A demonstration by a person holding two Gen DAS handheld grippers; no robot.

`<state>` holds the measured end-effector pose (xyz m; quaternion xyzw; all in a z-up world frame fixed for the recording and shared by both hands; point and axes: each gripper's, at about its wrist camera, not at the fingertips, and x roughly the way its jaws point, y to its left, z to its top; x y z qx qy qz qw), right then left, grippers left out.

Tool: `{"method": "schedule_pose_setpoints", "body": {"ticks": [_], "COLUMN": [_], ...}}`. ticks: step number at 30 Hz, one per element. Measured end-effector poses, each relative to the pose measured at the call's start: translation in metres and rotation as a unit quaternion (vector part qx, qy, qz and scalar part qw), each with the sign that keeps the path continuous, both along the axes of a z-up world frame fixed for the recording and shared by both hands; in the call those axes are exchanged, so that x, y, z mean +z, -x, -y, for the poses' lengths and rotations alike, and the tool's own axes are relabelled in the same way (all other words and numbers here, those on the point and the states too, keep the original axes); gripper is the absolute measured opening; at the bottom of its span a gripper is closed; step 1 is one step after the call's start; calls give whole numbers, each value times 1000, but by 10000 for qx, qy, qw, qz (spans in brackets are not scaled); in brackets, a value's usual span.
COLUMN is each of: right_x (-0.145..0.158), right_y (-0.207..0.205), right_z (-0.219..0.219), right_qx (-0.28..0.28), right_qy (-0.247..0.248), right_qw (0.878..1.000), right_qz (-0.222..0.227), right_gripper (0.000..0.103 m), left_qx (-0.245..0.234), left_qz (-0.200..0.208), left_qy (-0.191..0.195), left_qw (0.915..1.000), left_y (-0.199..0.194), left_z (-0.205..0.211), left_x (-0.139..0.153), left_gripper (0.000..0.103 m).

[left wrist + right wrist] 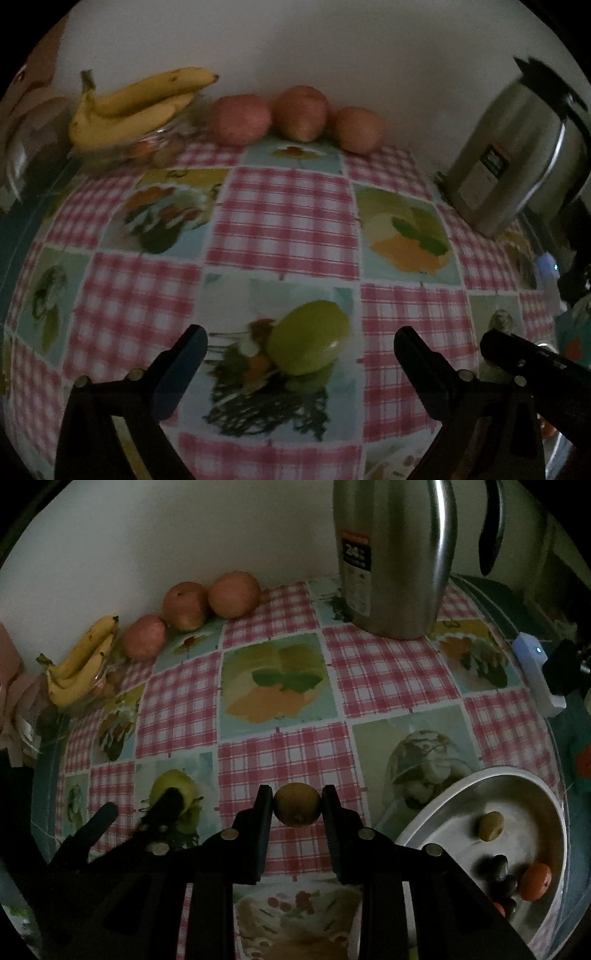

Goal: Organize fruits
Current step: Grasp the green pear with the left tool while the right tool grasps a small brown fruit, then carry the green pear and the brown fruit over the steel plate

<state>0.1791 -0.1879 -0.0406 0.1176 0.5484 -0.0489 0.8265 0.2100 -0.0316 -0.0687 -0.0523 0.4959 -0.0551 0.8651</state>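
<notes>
My right gripper (296,805) is shut on a small brown kiwi (296,804), held above the checked tablecloth (295,753). My left gripper (301,343) stands open over a green fruit (308,338) that lies on the cloth between its fingers, untouched; in the right wrist view the same green fruit (164,786) is partly hidden by the left gripper (140,812). Three red apples (301,112) line the wall, with a bunch of bananas (136,105) on a glass bowl (162,138) to their left.
A tall steel thermos jug (391,557) stands at the back right. A metal bowl (461,801) at the front right holds another kiwi (490,825), an orange fruit (535,880) and some dark fruits (496,871). A white device (535,668) lies at the right table edge.
</notes>
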Motion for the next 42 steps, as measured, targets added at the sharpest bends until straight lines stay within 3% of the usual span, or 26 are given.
{"method": "schedule_pose_setpoints", "body": {"ticks": [8, 10, 17, 32, 42], "right_x": [-4, -4, -2, 17, 38], "right_y": [0, 0, 0, 19, 41], "right_z": [5, 5, 3, -3, -6], "right_qx": [-4, -11, -4, -48, -169], "right_qy": [-108, -134, -160, -224, -317], "right_qw": [9999, 9999, 9999, 9997, 9993], "right_qz": [-24, -20, -11, 11, 131], "right_gripper": [28, 28, 28, 28, 28], "left_qx": [-11, 34, 81, 686, 665], "left_qz": [-147, -157, -234, -676, -595], "left_qy": [-199, -133, 46, 641, 560], "left_qw": [9997, 9998, 9997, 9933, 9944], "left_y": [-5, -4, -3, 22, 59], "left_z": [8, 5, 1, -30, -31], "left_x": [-18, -17, -13, 14, 36], "left_gripper": [73, 52, 53, 53, 53]}}
